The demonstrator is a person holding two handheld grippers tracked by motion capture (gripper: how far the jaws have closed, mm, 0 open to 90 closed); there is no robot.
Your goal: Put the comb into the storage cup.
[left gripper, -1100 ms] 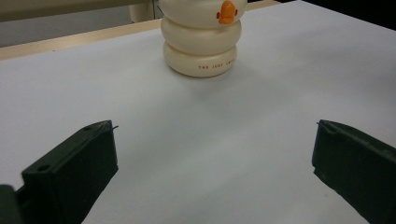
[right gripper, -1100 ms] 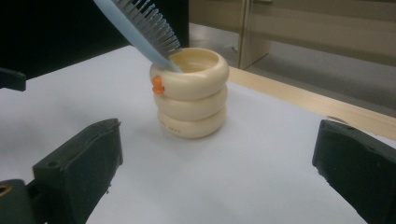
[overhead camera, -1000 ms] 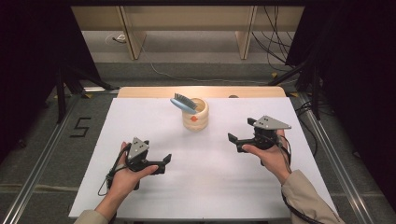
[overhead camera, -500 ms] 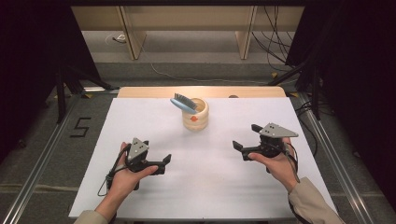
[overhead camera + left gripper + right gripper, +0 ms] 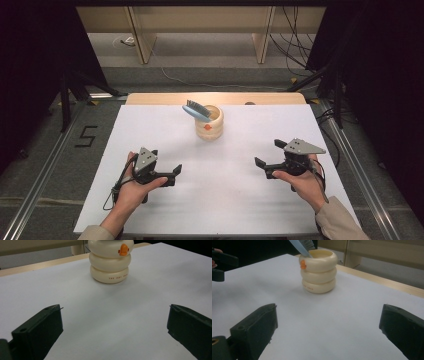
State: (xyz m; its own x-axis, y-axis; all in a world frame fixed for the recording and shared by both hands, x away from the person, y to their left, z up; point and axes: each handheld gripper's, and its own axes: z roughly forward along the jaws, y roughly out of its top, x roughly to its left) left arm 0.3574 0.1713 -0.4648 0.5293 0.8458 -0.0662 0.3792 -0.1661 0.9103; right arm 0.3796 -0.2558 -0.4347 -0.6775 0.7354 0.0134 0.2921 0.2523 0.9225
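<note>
White table (image 5: 220, 210): a rectangular top with a pale wooden strip along its far edge, seen from above in the high view; both of the person's forearms enter over its near edge.

Cream holder (image 5: 209, 122): a cup shaped as 3 stacked rings, standing upright near the middle of the far edge, well apart from both grippers. In the left gripper view (image 5: 109, 261) it stands ahead of the jaws and slightly left of centre; a line of small print runs round the bottom ring, too small to read. In the right gripper view (image 5: 319, 271) its open mouth shows.

Left gripper (image 5: 170, 173): held in the left hand (image 5: 131, 186) near the near-left corner, low over the table. Its 2 black jaws stand wide apart with only bare table between them, as the left gripper view confirms.

Right gripper (image 5: 268, 158): held in the right hand (image 5: 300, 181) toward the near-right corner. Its jaws are likewise spread wide and grip nothing; both point toward the holder.

Blue brush (image 5: 195, 110): stands in the holder, tilted, its bristled head leaning out over the rim toward the far-left corner.

Orange mark (image 5: 123, 249): a small raised patch on the holder's top ring.
</note>
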